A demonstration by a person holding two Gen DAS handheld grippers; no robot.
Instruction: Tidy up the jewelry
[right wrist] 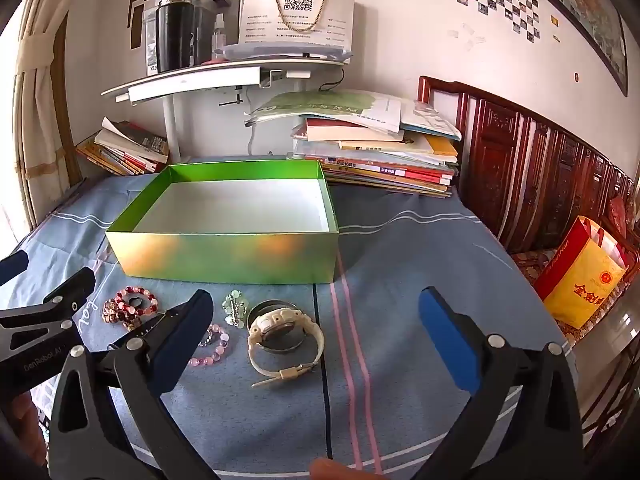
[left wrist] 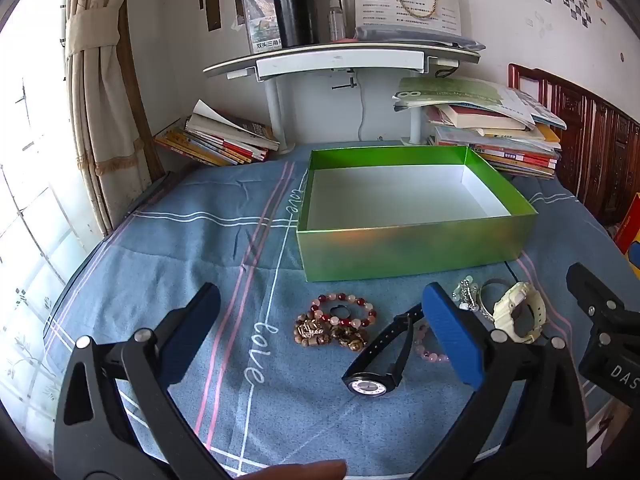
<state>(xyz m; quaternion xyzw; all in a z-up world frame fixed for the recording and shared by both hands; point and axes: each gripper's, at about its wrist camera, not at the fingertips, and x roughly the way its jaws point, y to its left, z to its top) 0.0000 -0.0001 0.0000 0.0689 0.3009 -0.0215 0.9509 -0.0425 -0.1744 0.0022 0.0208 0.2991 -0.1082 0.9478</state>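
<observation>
An empty green box (left wrist: 416, 244) (right wrist: 224, 254) with a white inside stands on the blue cloth. In front of it lie a red and pink bead bracelet (left wrist: 344, 307) (right wrist: 130, 305), a brown carved bead bracelet (left wrist: 330, 334), a black watch (left wrist: 380, 364), a pink bead bracelet (left wrist: 432, 354) (right wrist: 212, 346), a pale green bead piece (left wrist: 466, 294) (right wrist: 236, 306), a silver bangle (left wrist: 486, 300) (right wrist: 276, 326) and a cream watch (left wrist: 520, 312) (right wrist: 284, 340). My left gripper (left wrist: 324, 330) hangs open above the bracelets. My right gripper (right wrist: 320, 334) is open above the cream watch. Neither holds anything.
Book stacks (left wrist: 220, 138) (right wrist: 384, 152) lie behind the box, under a white shelf (left wrist: 340, 60) with a black flask (left wrist: 294, 6). A carved wooden bench back (right wrist: 532, 168) and a yellow bag (right wrist: 580, 276) are at the right. A curtain (left wrist: 96, 92) hangs left.
</observation>
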